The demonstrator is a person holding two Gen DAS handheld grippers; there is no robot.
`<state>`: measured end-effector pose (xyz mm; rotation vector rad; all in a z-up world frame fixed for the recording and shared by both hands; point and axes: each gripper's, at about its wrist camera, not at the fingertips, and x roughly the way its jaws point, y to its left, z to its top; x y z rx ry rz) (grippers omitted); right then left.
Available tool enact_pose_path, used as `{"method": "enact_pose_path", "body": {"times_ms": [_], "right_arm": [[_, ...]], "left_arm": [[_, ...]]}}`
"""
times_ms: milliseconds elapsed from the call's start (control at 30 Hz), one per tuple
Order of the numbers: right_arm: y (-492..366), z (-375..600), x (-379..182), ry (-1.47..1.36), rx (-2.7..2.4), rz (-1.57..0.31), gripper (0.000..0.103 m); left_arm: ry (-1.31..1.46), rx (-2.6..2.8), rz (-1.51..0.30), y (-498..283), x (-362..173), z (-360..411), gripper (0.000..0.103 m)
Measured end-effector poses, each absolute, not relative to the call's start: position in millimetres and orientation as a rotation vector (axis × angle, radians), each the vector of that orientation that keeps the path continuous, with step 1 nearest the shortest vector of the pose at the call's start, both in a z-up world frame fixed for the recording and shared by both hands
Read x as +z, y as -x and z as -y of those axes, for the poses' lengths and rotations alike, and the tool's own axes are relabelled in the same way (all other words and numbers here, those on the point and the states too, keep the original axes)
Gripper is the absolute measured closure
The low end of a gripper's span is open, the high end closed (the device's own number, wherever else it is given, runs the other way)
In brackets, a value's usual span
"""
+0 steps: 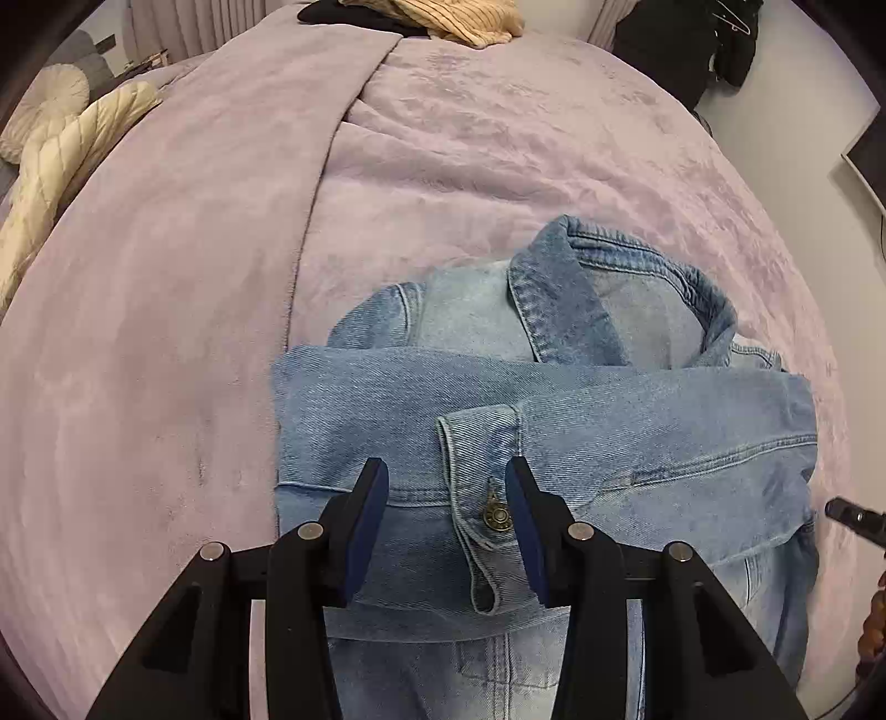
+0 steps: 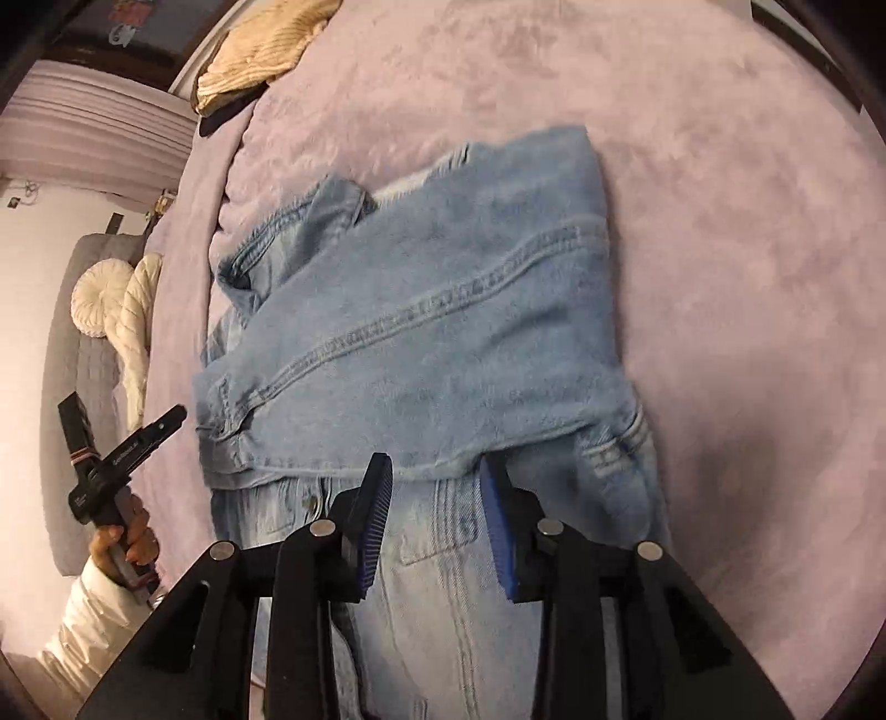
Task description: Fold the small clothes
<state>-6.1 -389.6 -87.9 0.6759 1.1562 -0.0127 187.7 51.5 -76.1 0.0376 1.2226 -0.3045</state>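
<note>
Left wrist view shows the left gripper (image 1: 446,482) at six o'clock, its two dark-blue padded fingers (image 1: 365,531) standing partly apart above a denim jacket (image 1: 554,399), with nothing pinched between them. Framed in the gap lies a sleeve cuff (image 1: 482,471) with its brass button (image 1: 496,518), the sleeve folded across the jacket's body toward three o'clock. Past the sleeve, toward twelve o'clock, the collar (image 1: 559,299) stands up in a loose curl. The jacket rests on a lilac plush blanket (image 1: 166,332) that covers the bed. At nine to ten o'clock a cream quilted garment (image 1: 61,160) lies at the blanket's edge, and at twelve o'clock, far back, a tan ribbed garment (image 1: 459,19) rests on something black. At three o'clock the tip of the right gripper (image 1: 853,518) pokes in from the rim. Right wrist view shows the right gripper (image 2: 434,479) at six o'clock, its blue pads likewise partly apart and empty, hovering just over the hem of the folded-over denim jacket (image 2: 443,310); whether the pad tips brush the cloth cannot be told. The folded sleeve runs from nine toward one o'clock over the lilac plush blanket (image 2: 747,277). At eight o'clock a hand (image 2: 124,545) in a white sleeve (image 2: 83,631) holds the left gripper (image 2: 138,437). At eleven o'clock lies the tan ribbed garment (image 2: 260,50).
</note>
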Motion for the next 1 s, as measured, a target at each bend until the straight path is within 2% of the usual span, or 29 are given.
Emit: {"method": "enact_pose_path", "body": {"times_ms": [33,67,200,233,267,300,533,567,800,833,867,900,933,1000], "right_arm": [[0,391,-87,-0.649,-0.042,-1.153,0.081],[-8,392,-88,-0.626,-0.062,-1.16,0.084],[-31,379,-119,-0.438,-0.089,-1.281,0.086],[-31,376,-132,-0.381,-0.109,-1.331,0.088],[-29,376,-141,-0.339,-0.126,-1.36,0.099],[-26,378,-147,-0.321,-0.12,-1.362,0.103],[-20,386,-137,-0.386,-0.116,-1.346,0.103],[-18,385,-132,-0.402,-0.109,-1.34,0.1],[6,372,-112,-0.52,-0.082,-1.336,0.099],[9,370,-112,-0.531,-0.077,-1.335,0.099],[12,367,-111,-0.541,-0.072,-1.334,0.099],[16,363,-110,-0.549,-0.068,-1.333,0.098],[18,361,-109,-0.553,-0.064,-1.332,0.093],[24,355,-101,-0.557,-0.05,-1.324,0.064]], "left_arm": [[-0.052,-0.307,-1.23,-187,-81,-45,0.057],[-0.062,-0.311,-1.238,-184,-86,-39,0.057],[-0.124,-0.276,-1.282,-175,-121,-27,0.057],[-0.107,-0.273,-1.268,-173,-123,-31,0.052],[-0.092,-0.264,-1.265,-173,-122,-36,0.044],[-0.078,-0.252,-1.276,-173,-122,-41,0.044],[-0.12,-0.169,-1.244,-154,-95,-69,0.044],[-0.124,-0.164,-1.234,-149,-89,-71,0.044],[-0.131,-0.129,-1.179,-116,-63,-76,0.044],[-0.121,-0.143,-1.177,-111,-60,-76,0.039],[-0.114,-0.155,-1.186,-108,-58,-75,0.016],[-0.109,-0.159,-1.186,-104,-55,-75,0.005],[-0.103,-0.164,-1.172,-99,-52,-76,0.0],[-0.1,-0.165,-1.169,-92,-46,-75,0.0]]}}
